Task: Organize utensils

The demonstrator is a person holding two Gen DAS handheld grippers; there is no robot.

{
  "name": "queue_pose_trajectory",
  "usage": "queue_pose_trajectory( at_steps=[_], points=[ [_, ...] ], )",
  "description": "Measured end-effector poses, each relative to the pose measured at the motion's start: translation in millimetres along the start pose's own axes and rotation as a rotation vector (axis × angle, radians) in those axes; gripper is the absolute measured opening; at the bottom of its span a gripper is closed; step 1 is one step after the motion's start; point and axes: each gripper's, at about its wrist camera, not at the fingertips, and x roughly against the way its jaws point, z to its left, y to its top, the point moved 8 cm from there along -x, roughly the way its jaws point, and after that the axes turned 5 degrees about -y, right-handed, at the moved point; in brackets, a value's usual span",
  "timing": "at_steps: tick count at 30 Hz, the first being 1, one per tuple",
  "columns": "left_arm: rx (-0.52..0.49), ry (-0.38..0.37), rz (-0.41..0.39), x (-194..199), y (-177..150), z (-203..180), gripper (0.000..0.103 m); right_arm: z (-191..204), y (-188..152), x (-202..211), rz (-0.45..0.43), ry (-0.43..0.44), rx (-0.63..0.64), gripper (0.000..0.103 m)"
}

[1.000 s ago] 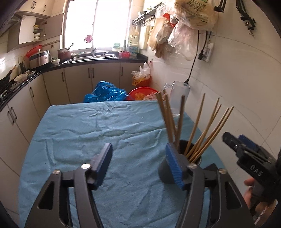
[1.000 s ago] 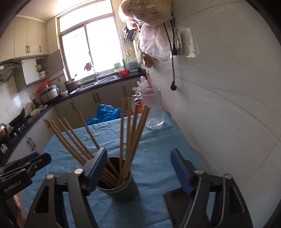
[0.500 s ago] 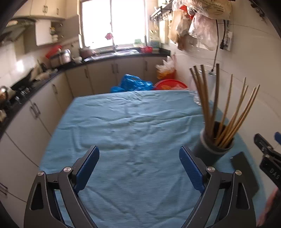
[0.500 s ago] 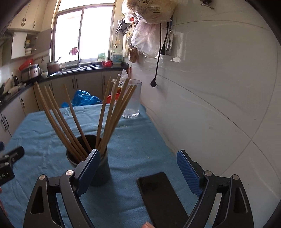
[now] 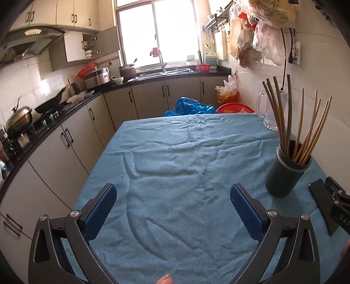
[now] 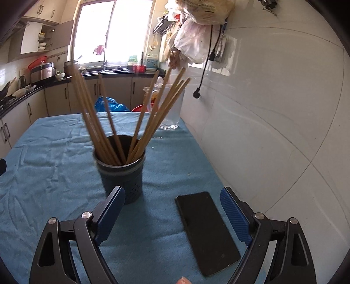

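Hovering over blue cloth (image 5: 175,174), left gripper (image 5: 172,209) jaws opening, nothing between them. Right gripper (image 6: 172,209) spread wide, empty; black phone (image 6: 205,229) lying flat on cloth under the gap, untouched.

Chopstick holder (image 6: 120,174) upright just ahead of right gripper's left finger (image 6: 110,215); ahead and well right of left gripper. Chopsticks (image 6: 151,124) fanned inside, about 10, leaning 2 ways.

Risks, judged:
- holder top-heavy; nudge from left finger on advance could tip it, scatter sticks.
- glass jug (image 6: 172,109) beyond holder, close to leaning tips; sweeping sticks could knock it.
- phone could slide on cloth if clipped.

Writing: "DAS" partly legible on other gripper's body at left view's right edge. Print on hanging bag (image 6: 203,8) unreadable.
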Motion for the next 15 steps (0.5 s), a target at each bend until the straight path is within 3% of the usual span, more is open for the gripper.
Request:
queue_pose_trajectory(
  at_steps=[15],
  points=[
    [-0.035, -0.094, -0.016, 8, -5, -29, 0.103, 2, -2, 16, -0.022, 0.015, -0.001, 0.092]
  ],
)
